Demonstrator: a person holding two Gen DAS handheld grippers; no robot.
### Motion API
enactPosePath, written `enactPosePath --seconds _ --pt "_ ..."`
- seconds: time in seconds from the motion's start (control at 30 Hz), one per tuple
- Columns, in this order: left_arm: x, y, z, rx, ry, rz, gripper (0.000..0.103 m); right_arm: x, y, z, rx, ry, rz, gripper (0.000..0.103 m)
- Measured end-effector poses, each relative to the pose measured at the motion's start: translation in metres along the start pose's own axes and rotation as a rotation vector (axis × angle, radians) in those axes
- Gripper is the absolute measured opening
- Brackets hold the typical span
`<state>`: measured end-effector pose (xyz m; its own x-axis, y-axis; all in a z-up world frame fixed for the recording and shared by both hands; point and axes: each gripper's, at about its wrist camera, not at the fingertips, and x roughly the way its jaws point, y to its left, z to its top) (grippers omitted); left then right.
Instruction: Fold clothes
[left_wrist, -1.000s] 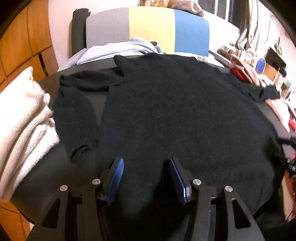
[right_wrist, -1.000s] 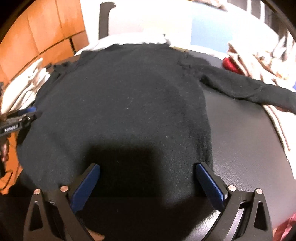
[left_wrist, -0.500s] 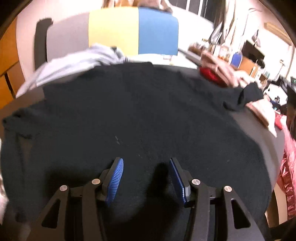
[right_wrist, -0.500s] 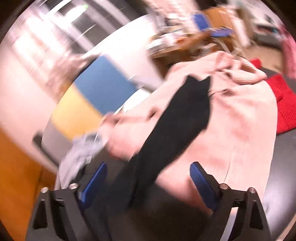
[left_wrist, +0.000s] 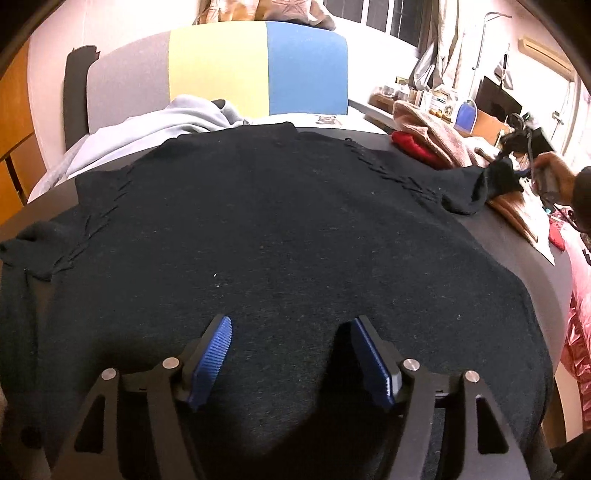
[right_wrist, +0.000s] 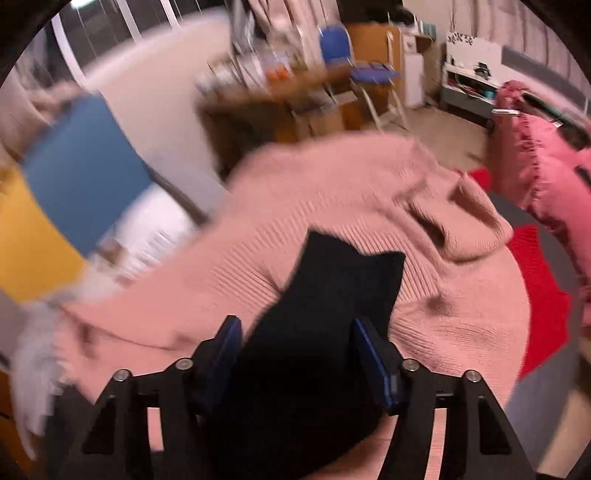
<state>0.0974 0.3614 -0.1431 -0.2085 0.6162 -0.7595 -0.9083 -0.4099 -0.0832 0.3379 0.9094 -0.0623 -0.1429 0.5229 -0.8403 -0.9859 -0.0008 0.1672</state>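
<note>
A black sweater (left_wrist: 280, 236) lay flat on the dark table (left_wrist: 517, 236), front side spread out, and it covered most of the table top. The left hand-held gripper (left_wrist: 291, 354) hovered over the near hem of the sweater; its jaws were opening and stood wide, with only the flat cloth under them and nothing pinched between the blue pads (left_wrist: 214, 354). The left sleeve of the sweater hung over the table edge, on the left of the body. The right sleeve (right_wrist: 332, 295) stretched away from the body to the right, onto a pink knit (right_wrist: 332, 206) that lay just beside the sweater. The right hand-held gripper (right_wrist: 295, 354) was over this sleeve, and its jaws were closing with the sleeve between them; the picture was blurred, so I cannot tell if the pads already pressed the cloth. In the left wrist view the right hand-held gripper showed small at the sleeve end, with a hand (left_wrist: 557, 173) behind it. A red cloth (left_wrist: 413, 147) lay beside the pink knit, beyond the right shoulder of the sweater. Behind the sweater's collar lay a light grey garment (left_wrist: 155, 125), and behind it stood a panel (left_wrist: 258, 70) in grey, yellow and blue.
</note>
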Motion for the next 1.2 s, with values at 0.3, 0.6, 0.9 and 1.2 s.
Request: enactPosePath --seconds 0.3,0.6,0.9,1.2 --pt "0.003 -0.003 0.001 0.013 0.004 -0.013 0.077 0.0 -0.024 -0.004 0.113 -0.026 0.146 0.021" --pt "0.004 -0.002 0.001 -0.003 0.0 -0.02 0.077 -0.023 -0.047 -0.011 0.315 -0.052 0.547 0.011" --pt "-0.009 0.019 0.0 -0.126 -0.012 -0.117 0.076 -0.128 0.144 -0.048 -0.126 -0.04 0.996 0.009" --pt "-0.046 0.101 0.0 -0.378 -0.073 -0.152 0.072 -0.171 0.311 -0.204 -0.603 0.108 1.12 0.076"
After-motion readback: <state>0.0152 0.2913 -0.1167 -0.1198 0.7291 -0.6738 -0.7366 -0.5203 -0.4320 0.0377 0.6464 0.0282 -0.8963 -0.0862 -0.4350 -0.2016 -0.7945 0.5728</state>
